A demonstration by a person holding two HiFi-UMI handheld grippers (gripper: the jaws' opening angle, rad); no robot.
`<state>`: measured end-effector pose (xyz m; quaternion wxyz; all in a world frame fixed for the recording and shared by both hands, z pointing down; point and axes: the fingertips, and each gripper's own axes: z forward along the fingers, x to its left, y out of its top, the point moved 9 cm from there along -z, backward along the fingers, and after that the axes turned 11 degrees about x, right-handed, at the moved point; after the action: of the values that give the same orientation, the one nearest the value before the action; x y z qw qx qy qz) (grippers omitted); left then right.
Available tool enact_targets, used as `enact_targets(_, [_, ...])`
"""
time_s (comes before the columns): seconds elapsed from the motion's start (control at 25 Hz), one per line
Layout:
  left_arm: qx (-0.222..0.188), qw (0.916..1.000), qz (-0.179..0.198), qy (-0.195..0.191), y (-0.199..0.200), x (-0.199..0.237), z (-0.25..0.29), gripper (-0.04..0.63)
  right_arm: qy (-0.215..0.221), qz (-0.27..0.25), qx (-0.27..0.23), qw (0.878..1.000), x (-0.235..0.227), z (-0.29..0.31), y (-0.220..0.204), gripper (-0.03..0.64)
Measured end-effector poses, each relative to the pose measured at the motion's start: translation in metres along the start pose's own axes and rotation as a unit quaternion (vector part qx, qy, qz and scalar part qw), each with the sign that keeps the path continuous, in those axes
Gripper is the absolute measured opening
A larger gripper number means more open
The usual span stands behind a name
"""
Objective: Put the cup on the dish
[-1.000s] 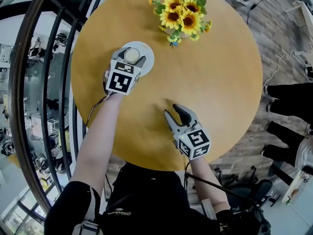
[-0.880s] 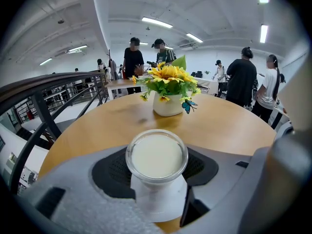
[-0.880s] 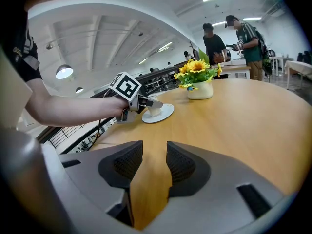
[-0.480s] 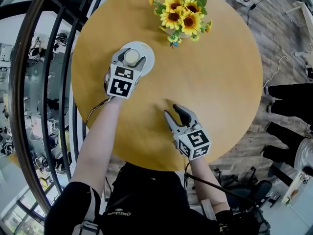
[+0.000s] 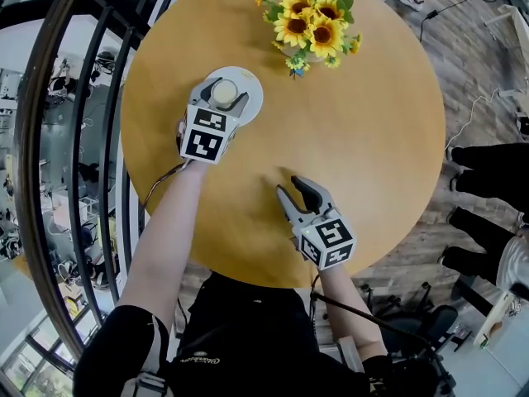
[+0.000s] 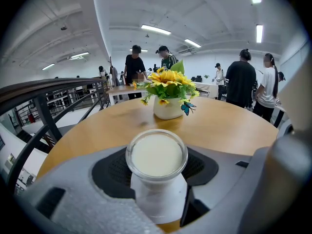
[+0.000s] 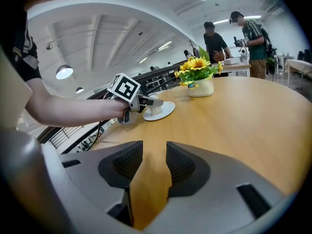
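Note:
A small clear cup (image 5: 223, 92) of pale milky liquid stands upright on a white dish (image 5: 250, 89) at the left side of the round wooden table (image 5: 355, 139). My left gripper (image 5: 220, 96) is shut on the cup, with a black pad on each side of it. In the left gripper view the cup (image 6: 156, 155) fills the gap between the pads, and the dish (image 6: 158, 204) shows under it. My right gripper (image 5: 291, 187) rests low near the table's front edge, its jaws a narrow gap apart with only bare wood between them (image 7: 148, 165).
A white vase of sunflowers (image 5: 312, 19) stands at the far side of the table. A dark curved railing (image 5: 83, 139) runs close along the table's left edge. A person's legs (image 5: 488, 164) are on the floor to the right. Several people stand in the background.

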<state>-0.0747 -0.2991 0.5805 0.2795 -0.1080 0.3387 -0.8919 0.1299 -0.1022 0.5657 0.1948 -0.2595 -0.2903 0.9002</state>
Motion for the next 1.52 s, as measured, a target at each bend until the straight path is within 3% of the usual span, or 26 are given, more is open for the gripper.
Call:
enact_targets(0.68, [-0.017, 0.9998, 0.004, -0.006, -0.0029, 0.0007, 0.0008, 0.265, 0.0, 0.0, 0.001, 1.0, 0.0008, 0.0018, -0.0008, 0.14])
enact_targets(1.16, [-0.029, 0.9995, -0.01, -0.01, -0.0052, -0.0039, 0.0021, 0.362, -0.003, 0.004, -0.003, 1.0, 0.0018, 0.0005, -0.0043, 0.14])
enact_targets(1.52, [-0.018, 0.9997, -0.012, -0.009, -0.0045, -0.0026, -0.0008, 0.367, -0.004, 0.009, -0.011, 1.0, 0.0032, -0.0029, -0.0001, 0.14])
